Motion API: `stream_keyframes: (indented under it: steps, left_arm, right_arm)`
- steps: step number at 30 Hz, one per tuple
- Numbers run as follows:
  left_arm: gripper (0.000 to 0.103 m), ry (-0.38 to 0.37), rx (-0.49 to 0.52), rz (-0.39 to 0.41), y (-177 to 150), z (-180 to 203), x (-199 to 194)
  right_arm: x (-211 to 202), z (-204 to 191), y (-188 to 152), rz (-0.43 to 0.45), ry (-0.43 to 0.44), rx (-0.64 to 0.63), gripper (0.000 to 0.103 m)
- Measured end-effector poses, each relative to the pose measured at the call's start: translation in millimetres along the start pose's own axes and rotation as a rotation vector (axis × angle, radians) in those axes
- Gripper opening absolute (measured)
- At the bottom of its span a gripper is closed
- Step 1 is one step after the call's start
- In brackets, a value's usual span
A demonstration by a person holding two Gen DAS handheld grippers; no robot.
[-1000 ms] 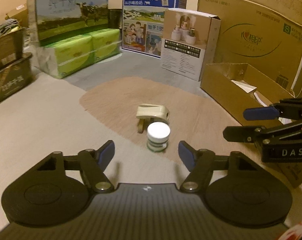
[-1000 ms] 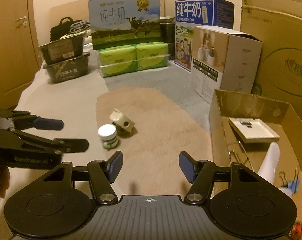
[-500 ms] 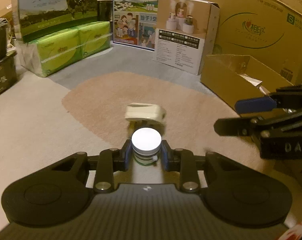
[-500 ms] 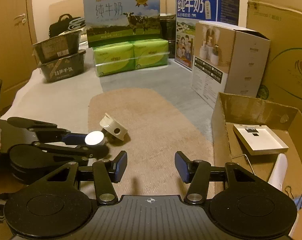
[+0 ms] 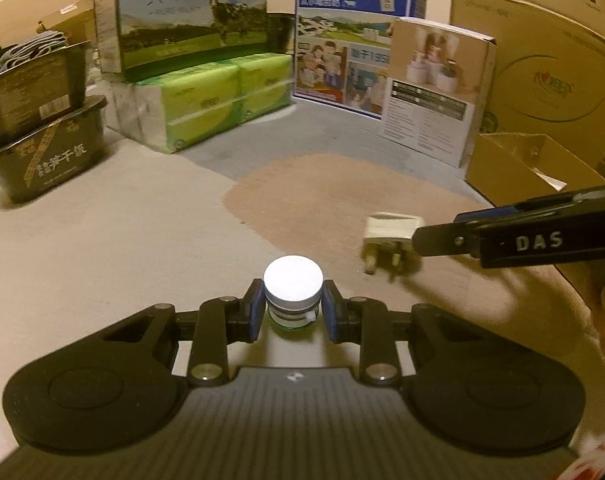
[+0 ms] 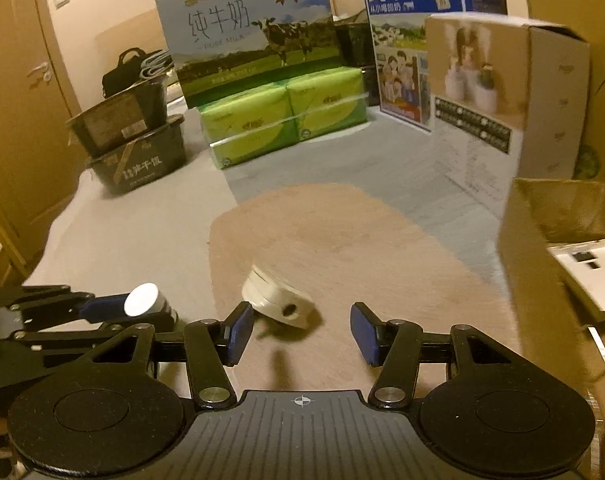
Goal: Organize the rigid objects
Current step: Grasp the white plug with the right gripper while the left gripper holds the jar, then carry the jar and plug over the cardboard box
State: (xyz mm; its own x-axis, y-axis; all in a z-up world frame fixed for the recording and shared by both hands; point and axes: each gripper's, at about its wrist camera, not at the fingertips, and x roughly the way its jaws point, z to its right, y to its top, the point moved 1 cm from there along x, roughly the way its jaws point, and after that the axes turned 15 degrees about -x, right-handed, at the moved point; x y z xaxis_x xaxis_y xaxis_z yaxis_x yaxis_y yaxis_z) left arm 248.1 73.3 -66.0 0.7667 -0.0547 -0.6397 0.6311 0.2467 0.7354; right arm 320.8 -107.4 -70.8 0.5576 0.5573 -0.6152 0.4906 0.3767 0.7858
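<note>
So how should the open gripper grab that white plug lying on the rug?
Best guess: pinch the white plug across its blocky body, coming down from above with the right gripper. The plug lies on its side with its prongs sticking out sideways, so the body gives the pads a firmer seat than the thin prongs.

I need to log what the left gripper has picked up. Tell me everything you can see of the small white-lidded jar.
The jar is a small, squat cylinder with a flat, round white lid, a silvery band beneath it and a greenish base. It looks like rigid plastic or glass. It stands upright and closed, clamped at its sides between the blue pads of the left gripper. Whether its base rests on the pale cloth cannot be told.
</note>
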Motion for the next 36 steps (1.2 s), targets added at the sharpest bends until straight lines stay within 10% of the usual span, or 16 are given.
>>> stream_keyframes:
  steps: [20,36]
  left_arm:
    - [0.027,-0.009,-0.043,0.001,-0.4,-9.5,-0.1]
    - [0.027,-0.021,-0.061,-0.006,-15.7,13.1,-46.1]
  right_arm:
    - [40.7,12.9,5.4,-0.032,0.063,0.218,0.049]
    - [-36.6,-15.0,-22.3,-0.015,-0.05,0.136,0.049]
